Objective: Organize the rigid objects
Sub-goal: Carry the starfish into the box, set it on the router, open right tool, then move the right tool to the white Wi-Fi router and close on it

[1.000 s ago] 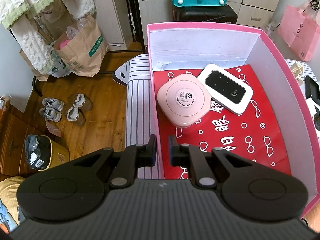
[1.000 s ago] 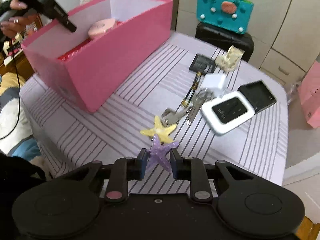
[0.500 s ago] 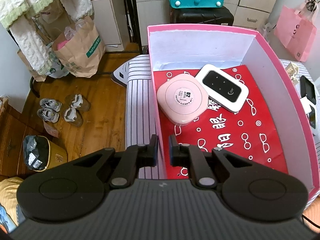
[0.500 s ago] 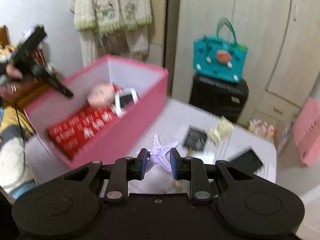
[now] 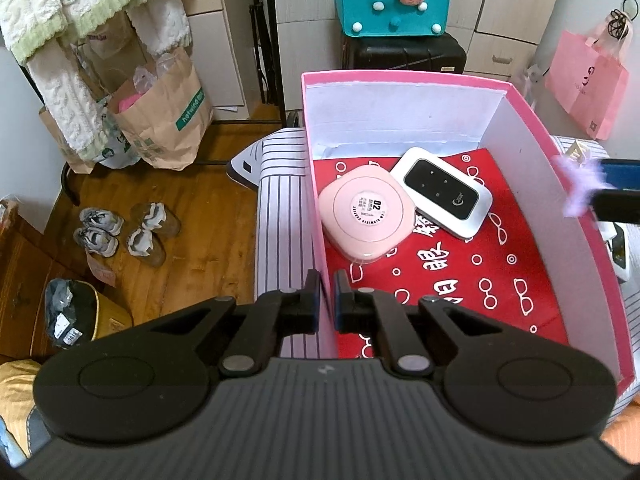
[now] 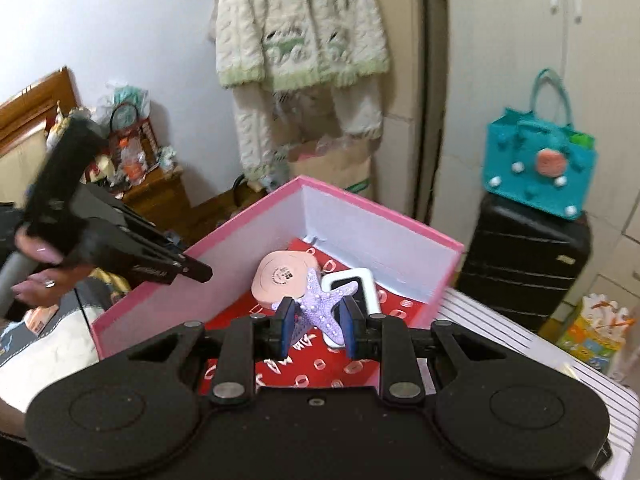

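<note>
A pink box (image 5: 532, 120) with a red patterned floor stands on the striped table. Inside lie a round pink case (image 5: 366, 214) and a white pocket router (image 5: 442, 192). My left gripper (image 5: 326, 298) is shut on the box's left wall (image 5: 316, 216), near its front corner. My right gripper (image 6: 316, 322) is shut on a purple starfish (image 6: 320, 308) and holds it above the box (image 6: 384, 226), over the pink case (image 6: 280, 280) and router (image 6: 366, 284). The starfish also shows blurred at the right edge of the left wrist view (image 5: 580, 184).
A black suitcase (image 6: 524, 264) with a teal bag (image 6: 540, 164) stands behind the table. Paper bags (image 5: 160, 120) and shoes (image 5: 120, 232) lie on the wooden floor to the left. A white device (image 5: 620, 248) lies right of the box.
My right gripper has carried the purple starfish up from the table to above the box. My left gripper has stayed at the box's left wall.
</note>
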{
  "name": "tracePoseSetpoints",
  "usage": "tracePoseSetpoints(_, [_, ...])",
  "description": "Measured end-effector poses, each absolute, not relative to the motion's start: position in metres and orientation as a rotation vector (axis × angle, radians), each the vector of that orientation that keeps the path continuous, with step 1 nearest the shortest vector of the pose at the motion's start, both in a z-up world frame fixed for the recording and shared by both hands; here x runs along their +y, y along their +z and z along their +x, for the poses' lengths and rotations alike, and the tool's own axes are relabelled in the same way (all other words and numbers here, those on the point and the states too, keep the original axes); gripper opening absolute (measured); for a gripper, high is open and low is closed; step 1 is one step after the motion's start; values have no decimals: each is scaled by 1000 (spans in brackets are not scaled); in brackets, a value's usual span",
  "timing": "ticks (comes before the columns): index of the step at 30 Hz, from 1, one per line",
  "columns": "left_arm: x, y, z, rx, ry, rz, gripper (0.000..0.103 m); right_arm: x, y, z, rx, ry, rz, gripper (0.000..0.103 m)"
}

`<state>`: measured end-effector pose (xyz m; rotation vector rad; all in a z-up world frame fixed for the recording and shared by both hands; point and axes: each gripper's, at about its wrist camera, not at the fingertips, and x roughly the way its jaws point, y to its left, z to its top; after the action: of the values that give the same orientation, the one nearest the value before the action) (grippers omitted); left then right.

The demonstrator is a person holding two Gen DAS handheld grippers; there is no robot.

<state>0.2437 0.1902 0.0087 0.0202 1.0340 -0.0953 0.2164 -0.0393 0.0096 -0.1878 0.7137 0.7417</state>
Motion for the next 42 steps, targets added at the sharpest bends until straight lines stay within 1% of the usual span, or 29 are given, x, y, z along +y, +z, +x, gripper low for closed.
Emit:
tracePoseSetpoints(8, [191, 7, 242, 1025, -86, -1, 6, 8, -40, 292, 892, 719, -220, 28])
tracePoseSetpoints(12, [194, 8, 243, 1033, -93, -14, 6, 19, -54, 310, 947, 720, -241, 29])
tracePoseSetpoints(16, [196, 8, 243, 1036, -101, -14, 7, 23, -60, 317, 959, 701, -261, 29])
tracePoseSetpoints(18, [196, 9, 244, 1039, -100, -15, 7, 24, -59, 315, 943, 692, -280, 29])
tracePoseSetpoints(20, [195, 9, 244, 1042, -103, -14, 7, 23, -57, 313, 927, 676, -285, 34])
tracePoseSetpoints(25, [196, 9, 244, 1043, -104, -20, 7, 2, -40, 304, 898, 692, -172, 35])
tracePoseSetpoints(29, [196, 9, 244, 1042, -105, -18, 7, -26, -24, 283, 862, 691, -86, 37])
tracePoseSetpoints(34, [196, 9, 245, 1046, -106, -16, 7, -64, -10, 250, 804, 659, -51, 40])
tracePoseSetpoints(36, [196, 9, 245, 1046, -106, -13, 7, -82, -7, 236, 792, 643, -33, 42])
tracePoseSetpoints(42, [194, 9, 244, 1047, -100, -17, 7, -135, -8, 202, 760, 538, 17, 43])
